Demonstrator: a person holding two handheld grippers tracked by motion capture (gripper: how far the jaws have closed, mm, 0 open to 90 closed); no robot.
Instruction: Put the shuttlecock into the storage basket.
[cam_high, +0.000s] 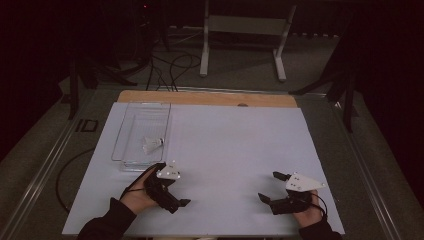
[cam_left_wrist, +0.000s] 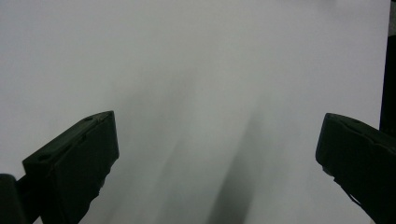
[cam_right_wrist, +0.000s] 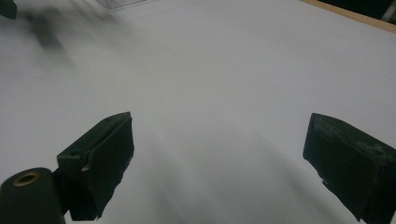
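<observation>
**2 grippers spread over a white sheet, shuttlecock in the clear tray**

Nearest the person, 2 dark-sleeved forearms come in at the bottom edge of the high view. The left gripper (cam_high: 172, 187) sits low on the white sheet (cam_high: 235, 150), just in front of the near end of the tray; its jaws stand wide apart with nothing between them. In the left gripper view its fingers (cam_left_wrist: 74, 163) frame bare white surface crossed by soft shadows. The right gripper (cam_high: 272, 187) rests well apart from it, toward the sheet's near right corner, with its grey three-cornered plate on top. Its jaws are also spread and hold nothing; the right gripper view shows its fingers (cam_right_wrist: 100, 158) over plain white sheet, with a wooden edge at the far upper right.

Farther out, on the sheet's left side, lies a clear plastic tray (cam_high: 131, 112), long side running away from the person. A white shuttlecock (cam_high: 152, 144) lies on its side inside it, in the nearer half toward the right wall.

Beyond the sheet, the table's wooden edge (cam_high: 200, 98) shows, then grey floor with black cables (cam_high: 170, 65) and a white frame stand (cam_high: 240, 35).
</observation>
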